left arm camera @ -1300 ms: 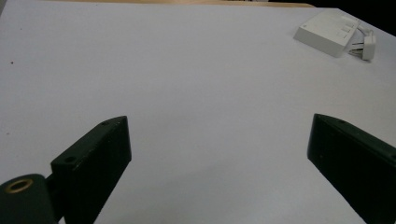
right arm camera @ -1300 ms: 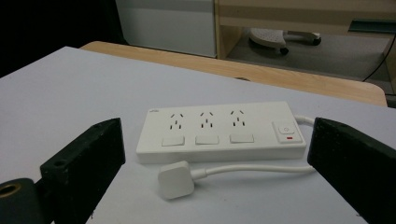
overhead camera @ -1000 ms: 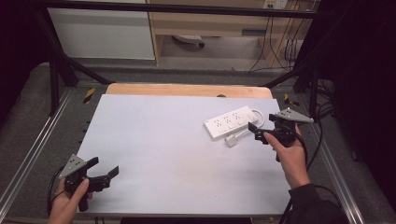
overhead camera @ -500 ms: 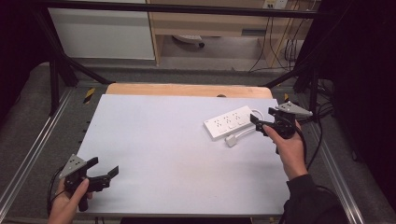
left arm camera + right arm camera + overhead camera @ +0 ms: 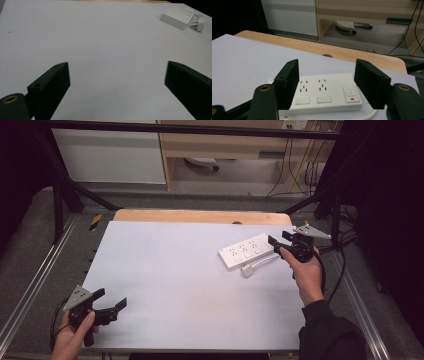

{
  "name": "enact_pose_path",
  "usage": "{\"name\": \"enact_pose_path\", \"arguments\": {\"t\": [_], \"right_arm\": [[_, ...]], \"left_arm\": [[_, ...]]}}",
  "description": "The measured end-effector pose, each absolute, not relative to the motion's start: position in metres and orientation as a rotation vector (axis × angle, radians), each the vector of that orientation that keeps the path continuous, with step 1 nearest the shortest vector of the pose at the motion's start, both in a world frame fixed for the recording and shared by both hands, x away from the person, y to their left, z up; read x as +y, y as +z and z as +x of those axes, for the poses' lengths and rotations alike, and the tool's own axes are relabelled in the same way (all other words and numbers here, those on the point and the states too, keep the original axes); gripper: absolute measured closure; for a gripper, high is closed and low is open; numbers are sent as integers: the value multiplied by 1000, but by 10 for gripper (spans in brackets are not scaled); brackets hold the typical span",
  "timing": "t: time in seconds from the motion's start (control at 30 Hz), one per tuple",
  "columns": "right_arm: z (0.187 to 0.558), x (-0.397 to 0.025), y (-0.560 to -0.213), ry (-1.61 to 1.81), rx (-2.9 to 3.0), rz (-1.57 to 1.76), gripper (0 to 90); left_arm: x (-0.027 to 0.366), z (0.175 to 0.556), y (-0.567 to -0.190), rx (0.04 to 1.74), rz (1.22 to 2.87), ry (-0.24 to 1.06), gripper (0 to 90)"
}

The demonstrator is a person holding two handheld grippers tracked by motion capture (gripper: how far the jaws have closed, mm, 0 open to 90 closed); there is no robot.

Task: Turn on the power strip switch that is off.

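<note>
Left tool (image 5: 111, 309): near table (image 5: 165, 270) edge, jaws spread, empty, well apart from work.
Right tool (image 5: 278, 245): jaws spread, empty, at switch end of power strip (image 5: 246, 251).
Strip: far right of table, long axis diagonal, lies just ahead of right tool; plug (image 5: 248, 270) beside it.
Right hand nearer.
Versus second ago: right tool moved farther along strip toward its end; left unchanged.

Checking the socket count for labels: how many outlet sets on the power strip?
3, in a row along the power strip at the table's far right. The right gripper view shows two beside its switch end; the third is hidden behind a jaw.
</note>
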State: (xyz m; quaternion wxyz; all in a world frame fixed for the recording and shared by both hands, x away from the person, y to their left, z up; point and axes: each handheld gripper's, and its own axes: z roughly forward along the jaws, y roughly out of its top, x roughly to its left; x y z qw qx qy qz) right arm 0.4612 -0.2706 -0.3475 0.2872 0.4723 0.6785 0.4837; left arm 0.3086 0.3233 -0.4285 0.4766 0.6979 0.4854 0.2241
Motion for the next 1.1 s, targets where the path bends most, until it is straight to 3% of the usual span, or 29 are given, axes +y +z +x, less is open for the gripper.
{"name": "enact_pose_path", "arguments": {"t": [1.1], "right_arm": [[484,-258,-358,1311,1798,1235,729]], "left_arm": [[324,309,-429,1190,1708,543,61]]}}
